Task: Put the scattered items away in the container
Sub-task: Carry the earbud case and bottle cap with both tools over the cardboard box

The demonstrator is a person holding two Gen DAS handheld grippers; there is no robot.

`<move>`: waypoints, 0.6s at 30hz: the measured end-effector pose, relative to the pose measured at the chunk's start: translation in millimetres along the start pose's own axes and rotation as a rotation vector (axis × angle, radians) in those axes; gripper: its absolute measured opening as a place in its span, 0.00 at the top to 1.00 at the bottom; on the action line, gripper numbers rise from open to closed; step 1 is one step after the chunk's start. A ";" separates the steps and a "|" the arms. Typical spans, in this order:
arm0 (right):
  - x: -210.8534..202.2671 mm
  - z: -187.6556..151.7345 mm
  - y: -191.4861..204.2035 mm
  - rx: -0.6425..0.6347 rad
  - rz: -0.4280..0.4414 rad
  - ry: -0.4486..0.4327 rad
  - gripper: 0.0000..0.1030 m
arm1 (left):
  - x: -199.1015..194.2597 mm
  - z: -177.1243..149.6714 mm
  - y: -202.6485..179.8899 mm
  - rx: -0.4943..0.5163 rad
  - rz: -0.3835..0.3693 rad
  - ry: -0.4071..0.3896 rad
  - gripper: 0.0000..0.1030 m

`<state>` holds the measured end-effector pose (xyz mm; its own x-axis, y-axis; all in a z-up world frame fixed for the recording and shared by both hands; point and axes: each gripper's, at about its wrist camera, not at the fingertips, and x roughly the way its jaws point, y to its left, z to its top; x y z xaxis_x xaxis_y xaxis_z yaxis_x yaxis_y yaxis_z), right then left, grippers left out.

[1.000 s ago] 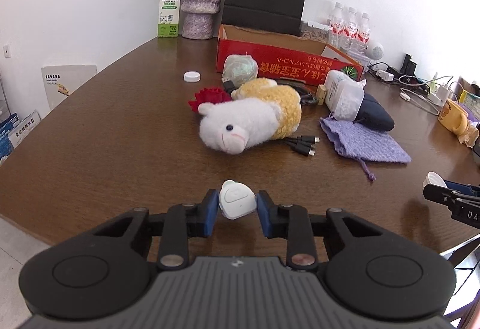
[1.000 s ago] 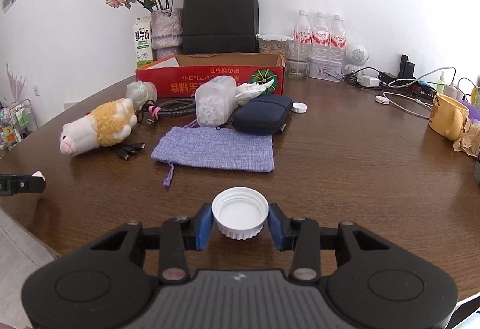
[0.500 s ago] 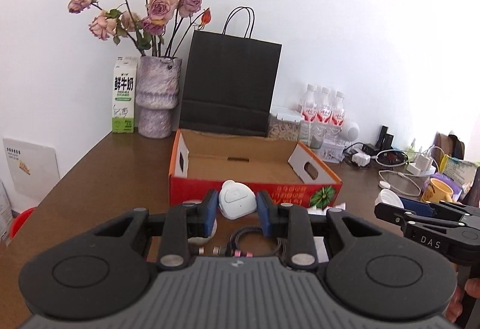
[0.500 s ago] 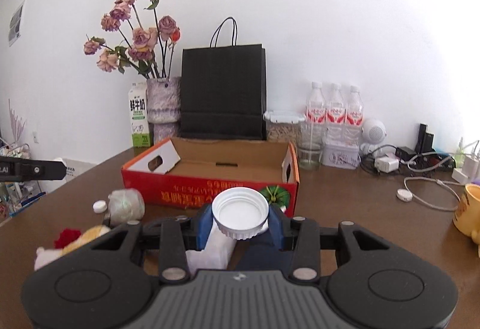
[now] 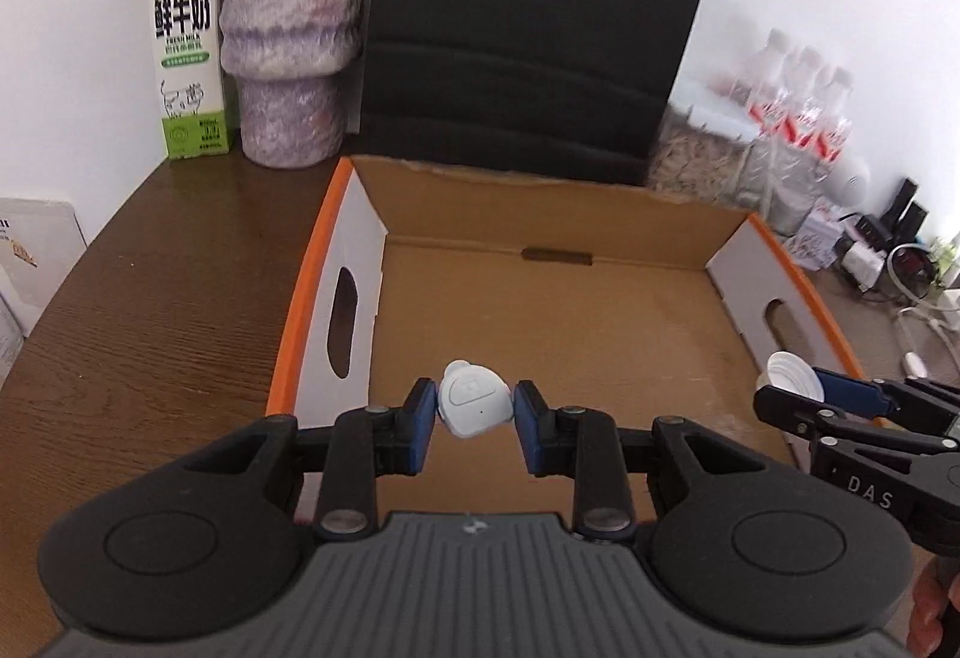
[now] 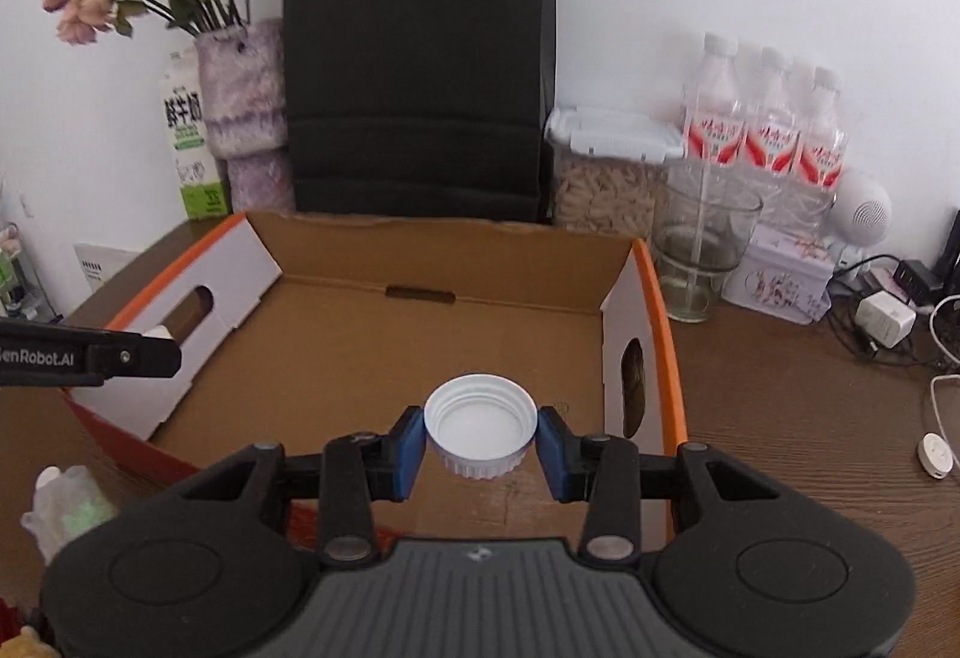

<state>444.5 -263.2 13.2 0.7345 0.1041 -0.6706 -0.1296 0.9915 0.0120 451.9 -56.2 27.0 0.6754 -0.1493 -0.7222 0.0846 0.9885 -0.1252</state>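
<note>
The left gripper (image 5: 474,427) had its blue fingers (image 5: 420,418) pinching a small white rounded gadget (image 5: 474,407), held in the air above the near part of the cardboard box (image 5: 540,322). The right gripper (image 6: 483,448) had its fingers (image 6: 409,448) pressed on either side of a white screw cap (image 6: 480,424), open side up, hanging over the same box toward its right end wall. Both loads were over the bare box floor, so the step in hand was judged to be the delivery: carrying done, release not yet made. The next move likely called for spreading each pair of fingers, perhaps after dipping a little lower so that the cap would not bounce or roll.

Counted: two grippers, two carried items, one box, nothing visible inside it. On the table (image 5: 168,298) behind the box stood one black paper bag (image 6: 420,58), one vase (image 5: 288,46) with flowers, one milk carton (image 5: 186,58), three water bottles (image 6: 768,124), one lidded jar (image 6: 606,178) and one glass (image 6: 699,244). Chargers and cables lay at the far right, too tangled to count.
</note>
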 end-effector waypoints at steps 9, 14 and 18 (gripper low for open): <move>26.4 -19.7 -13.0 0.075 0.074 0.123 0.62 | 38.5 -23.3 2.5 0.071 -0.001 0.130 0.72; 13.0 -34.4 -14.4 0.098 0.106 0.147 0.62 | 21.1 -39.7 -1.6 0.091 -0.020 0.148 0.72; -0.5 -42.9 -10.2 0.087 0.108 0.154 0.62 | 8.9 -48.8 -3.0 0.101 -0.016 0.152 0.72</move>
<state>416.9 -276.7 -18.5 0.6082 0.2036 -0.7672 -0.1392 0.9789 0.1494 421.9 -61.7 -12.4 0.5556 -0.1595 -0.8160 0.1725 0.9822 -0.0745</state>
